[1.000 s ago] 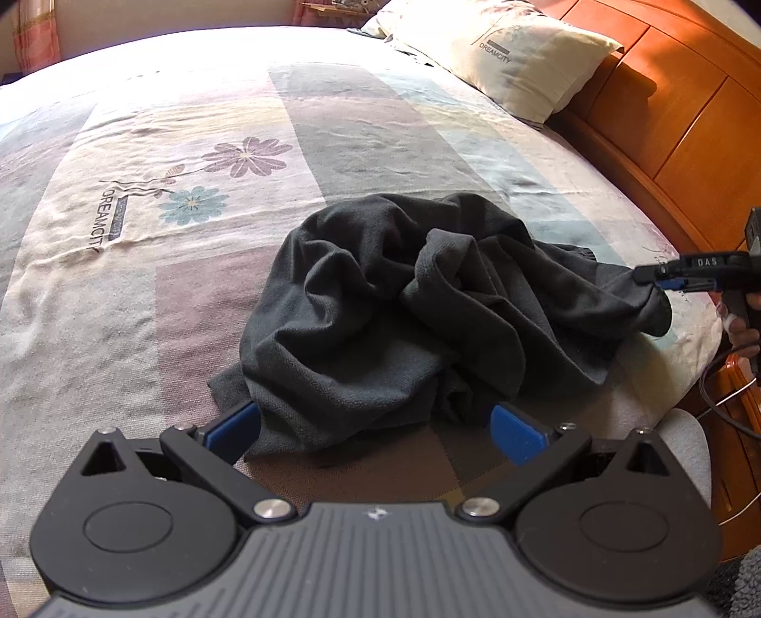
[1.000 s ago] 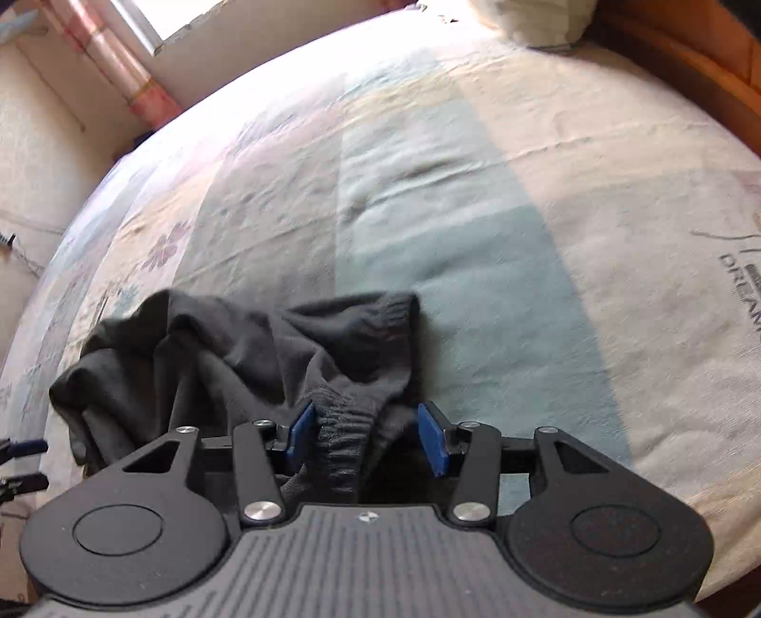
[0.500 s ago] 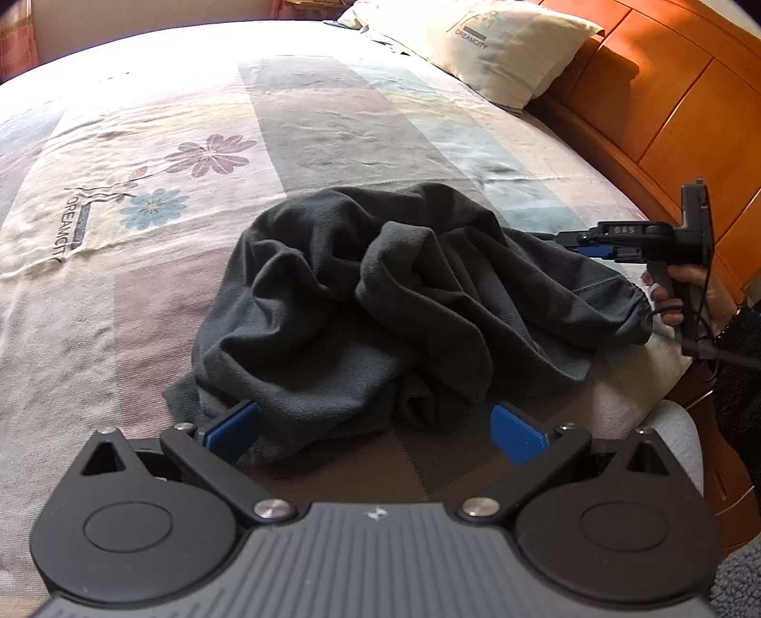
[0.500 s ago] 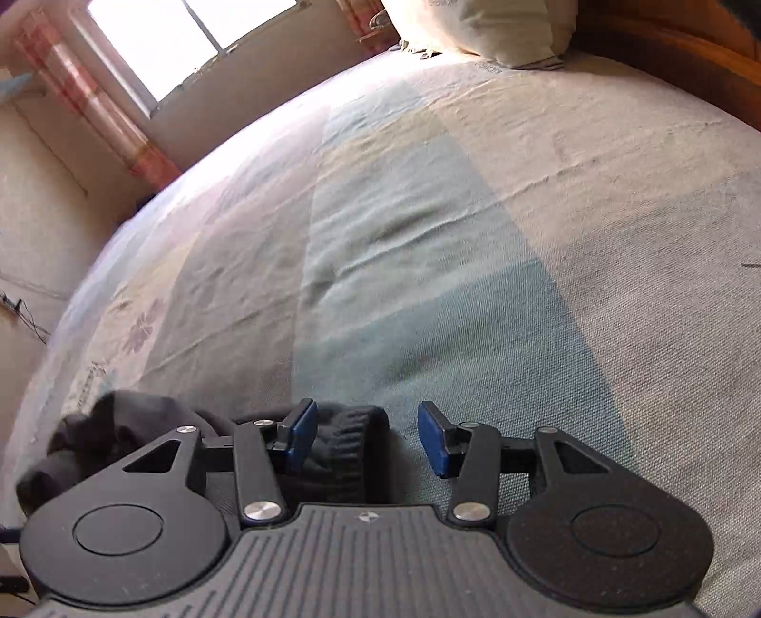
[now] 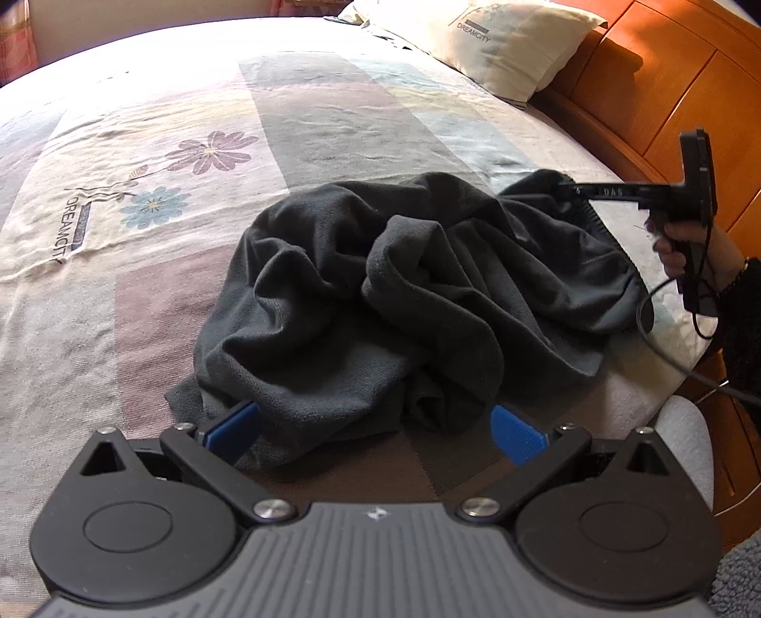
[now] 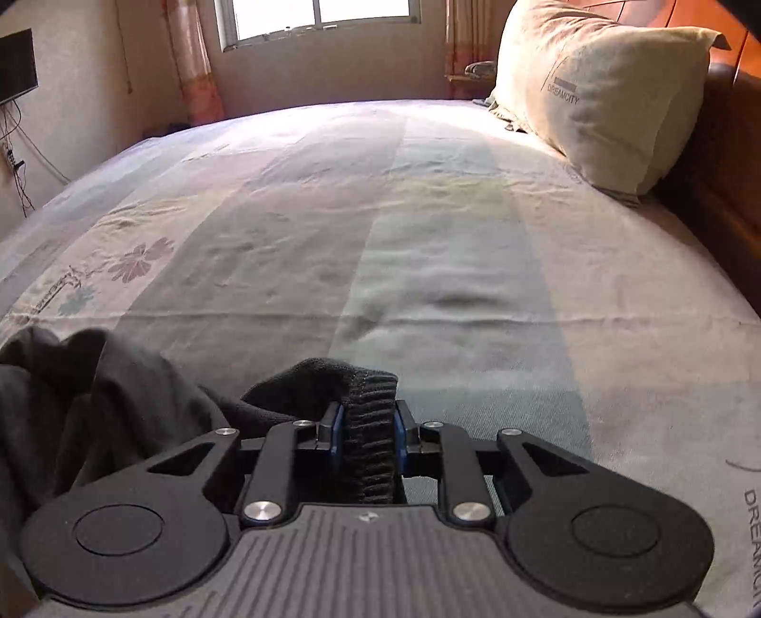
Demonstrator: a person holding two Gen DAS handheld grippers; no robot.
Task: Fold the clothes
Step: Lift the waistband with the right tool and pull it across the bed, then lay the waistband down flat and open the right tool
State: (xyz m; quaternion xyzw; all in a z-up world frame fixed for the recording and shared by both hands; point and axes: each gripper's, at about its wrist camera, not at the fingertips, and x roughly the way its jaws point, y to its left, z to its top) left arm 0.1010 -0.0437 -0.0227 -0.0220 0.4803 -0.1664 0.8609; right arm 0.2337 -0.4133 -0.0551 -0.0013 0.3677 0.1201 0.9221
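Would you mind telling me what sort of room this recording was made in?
Very likely a bedroom: a wide bed with a pillow against a wooden headboard, and a curtained window behind.

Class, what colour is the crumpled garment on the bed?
Dark charcoal grey garment, plain with no print; clearest in the left wrist view.

Right hand-held gripper (image 6: 366,435) just closed — now pinching garment's ribbed cuff (image 6: 370,428)

"DREAMCITY" is printed on the cream pillow (image 6: 599,90) at upper right. The same word runs along the flowered bedspread (image 5: 76,223) at left. White letters "DAS" mark the right gripper (image 5: 611,191).
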